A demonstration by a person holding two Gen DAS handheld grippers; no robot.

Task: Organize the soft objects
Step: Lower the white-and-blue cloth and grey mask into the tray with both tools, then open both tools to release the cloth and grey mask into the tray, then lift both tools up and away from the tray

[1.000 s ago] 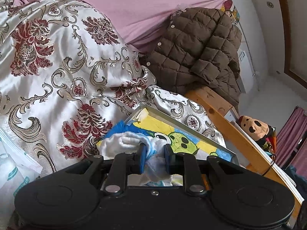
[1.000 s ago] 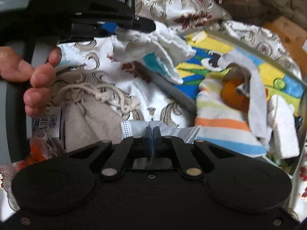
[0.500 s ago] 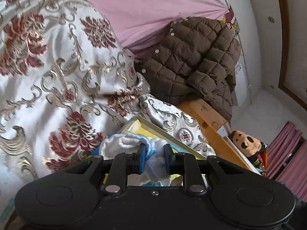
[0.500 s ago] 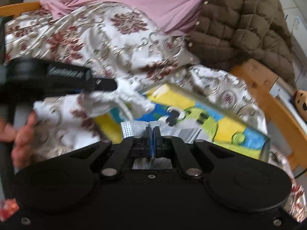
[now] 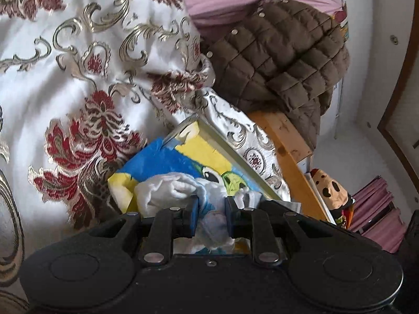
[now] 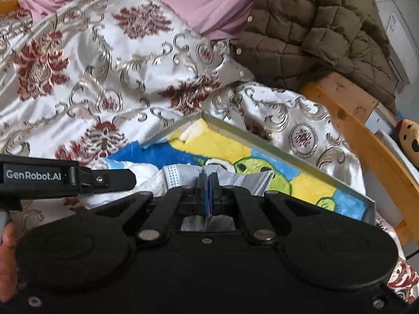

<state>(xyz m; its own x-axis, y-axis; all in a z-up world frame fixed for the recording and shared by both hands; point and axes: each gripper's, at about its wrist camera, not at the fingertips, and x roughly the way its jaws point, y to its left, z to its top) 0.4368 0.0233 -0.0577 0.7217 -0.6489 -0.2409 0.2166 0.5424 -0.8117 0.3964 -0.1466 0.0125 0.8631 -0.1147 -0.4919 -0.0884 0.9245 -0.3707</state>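
The left hand-held gripper [image 5: 210, 216] is pinching a bunched white and blue cloth [image 5: 167, 191] between its blue pads. The cloth is hanging over the near corner of a box [image 5: 222, 144]. The box is lined with a bright yellow and blue picture of green cartoon faces. It is sitting on a bed, on a shiny white bedspread [image 5: 78, 78] with red flowers and gold swirls.

The right hand-held gripper [image 6: 209, 193] has its two fingers pressed tight together. It is pinching a thin grey face mask [image 6: 180, 175] with a dotted white edge. The mask is spreading out to both sides of the fingers, just over the near part of the box [image 6: 262, 141]. In the right wrist view, the left hand-held gripper [image 6: 115, 179] is coming in from the left side, and the white cloth [image 6: 146, 180] is bunching under its tip, just beside the mask.

A brown puffy jacket [image 5: 282, 60] is lying on the wooden bed frame [image 5: 285, 136] behind the box. A pink sheet [image 6: 162, 2] is lying behind the bedspread. A small stuffed toy [image 5: 330, 191] is sitting past the bed frame.
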